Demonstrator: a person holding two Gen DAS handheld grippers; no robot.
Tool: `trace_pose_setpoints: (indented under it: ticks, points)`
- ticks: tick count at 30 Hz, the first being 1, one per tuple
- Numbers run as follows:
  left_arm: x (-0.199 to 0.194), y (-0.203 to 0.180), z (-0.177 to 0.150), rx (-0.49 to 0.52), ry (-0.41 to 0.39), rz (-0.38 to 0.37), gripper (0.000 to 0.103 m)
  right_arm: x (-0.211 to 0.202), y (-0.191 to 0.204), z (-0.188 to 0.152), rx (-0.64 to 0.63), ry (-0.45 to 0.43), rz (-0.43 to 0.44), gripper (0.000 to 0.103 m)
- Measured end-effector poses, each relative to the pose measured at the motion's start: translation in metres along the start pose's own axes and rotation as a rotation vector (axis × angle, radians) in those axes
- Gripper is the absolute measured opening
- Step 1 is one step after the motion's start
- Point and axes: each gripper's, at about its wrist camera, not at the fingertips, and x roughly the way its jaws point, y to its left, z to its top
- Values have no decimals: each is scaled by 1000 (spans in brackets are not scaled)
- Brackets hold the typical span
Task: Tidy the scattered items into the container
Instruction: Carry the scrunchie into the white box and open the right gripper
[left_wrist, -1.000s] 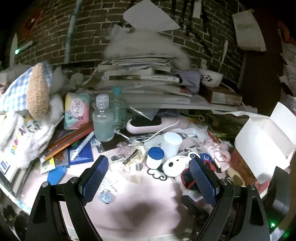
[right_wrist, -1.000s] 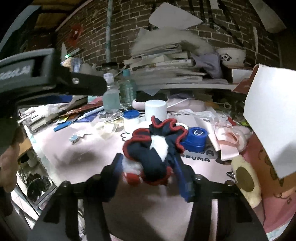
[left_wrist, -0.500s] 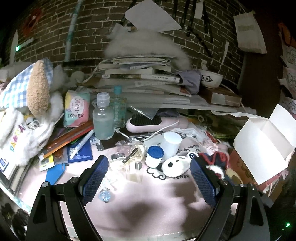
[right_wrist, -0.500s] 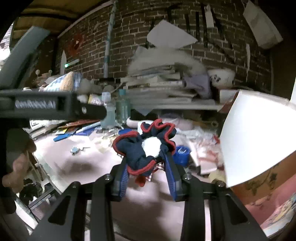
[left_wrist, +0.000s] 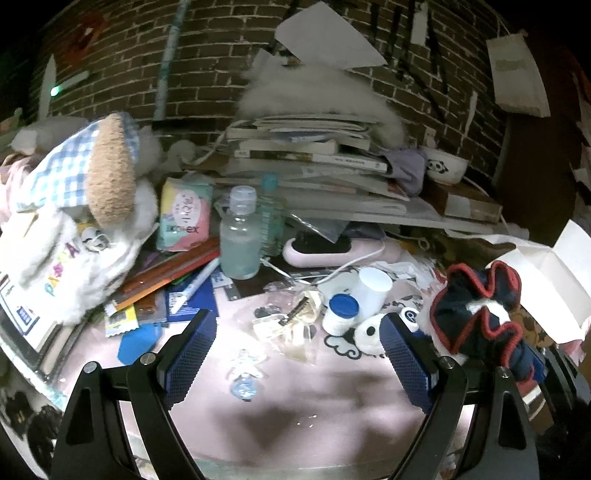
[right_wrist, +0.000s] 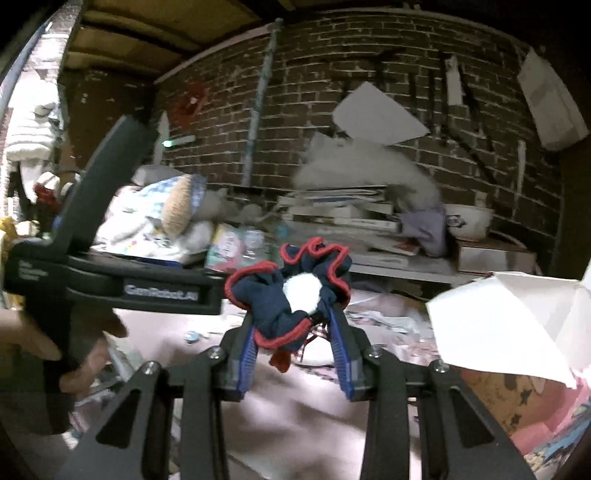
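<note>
Lifted higher since earlier, the scrunchie (right_wrist: 291, 299) sits pinched between the right gripper (right_wrist: 295, 354) fingers — left gripper (left_wrist: 295, 354) spread wide, empty.

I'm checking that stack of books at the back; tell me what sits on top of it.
A fluffy white mass lies across the top of the book stack. What the fluff is, and whatever it covers, cannot be seen.

- We read "kotex" on the pastel pack (left_wrist: 184, 215).
- We made out coloured letters, roughly "PA…A", on the white plush (left_wrist: 61, 267).
- We read "GenRobot.AI", blurred, on the left gripper's body (right_wrist: 160, 291).
- Book spines (left_wrist: 310, 157) carried print too small to read.
</note>
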Motion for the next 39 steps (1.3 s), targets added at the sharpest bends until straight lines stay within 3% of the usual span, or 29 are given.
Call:
trace_pose_setpoints:
  ticks: [5, 9, 14, 19, 24, 31, 39]
  points:
    - [-3, 1, 0, -3, -3, 11, 89, -1, -9, 3, 74, 27, 77, 33]
    - [-1, -1, 0, 10, 7, 1, 89, -17, -27, 18, 16, -24, -63, 33]
    - [5, -12, 0, 40, 24, -7, 89, -40, -82, 43, 24, 32, -152, 33]
    - [12, -21, -2, 66, 42, -10, 89, -53, -143, 59, 21, 177, -203, 33]
    - [16, -31, -1, 88, 49, -28, 89, -45, -187, 59, 33, 390, -208, 33]
    - [22, -44, -2, 122, 70, -46, 89, -23, -223, 49, 85, 639, -156, 33]
    - [28, -51, -6, 160, 99, -56, 89, 5, -246, 31, 156, 817, -128, 35]
